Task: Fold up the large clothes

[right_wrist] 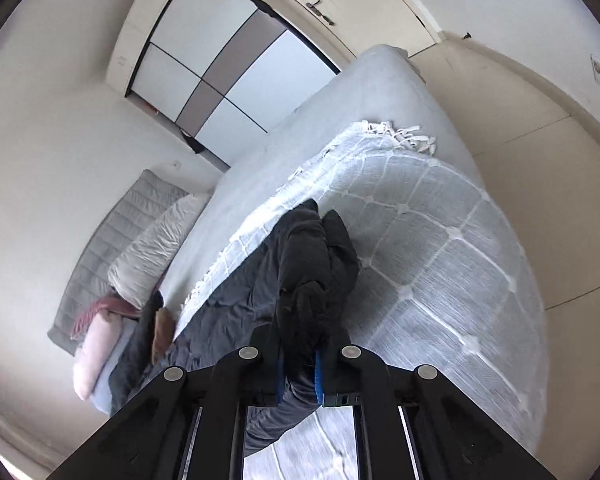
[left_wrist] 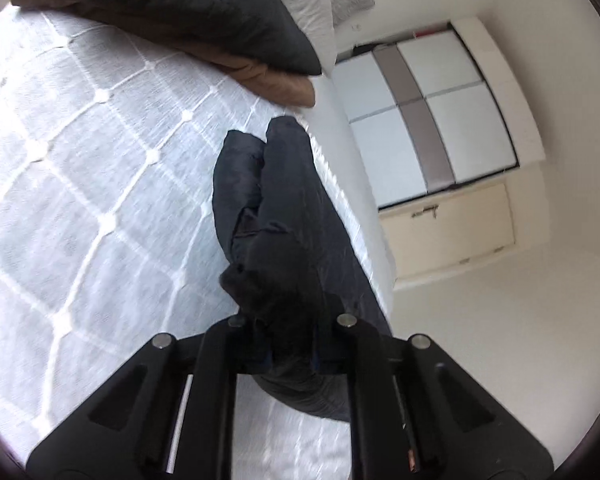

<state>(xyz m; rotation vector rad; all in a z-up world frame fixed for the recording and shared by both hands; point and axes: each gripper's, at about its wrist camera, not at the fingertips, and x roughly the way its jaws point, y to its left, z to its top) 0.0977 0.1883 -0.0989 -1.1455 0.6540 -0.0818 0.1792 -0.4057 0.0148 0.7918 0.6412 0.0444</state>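
A dark grey garment [left_wrist: 276, 208] lies bunched along the edge of a bed covered by a white checked throw [left_wrist: 80, 168]. My left gripper [left_wrist: 290, 344] is shut on a fold of that garment, which hides the fingertips. In the right wrist view the same dark garment [right_wrist: 236, 312] stretches across the throw [right_wrist: 440, 248] toward the pillows. My right gripper [right_wrist: 298, 364] is shut on another bunched part of it, cloth pinched between the blue pads [right_wrist: 319, 376].
A dark pillow [left_wrist: 188, 12] rests on a brown cushion [left_wrist: 280, 84] at the bed's head, beside white pillows [right_wrist: 152, 252] and a pink one [right_wrist: 96, 356]. A wardrobe with white and grey panels [left_wrist: 424, 120] stands past the bed; pale floor [left_wrist: 500, 340] runs alongside it.
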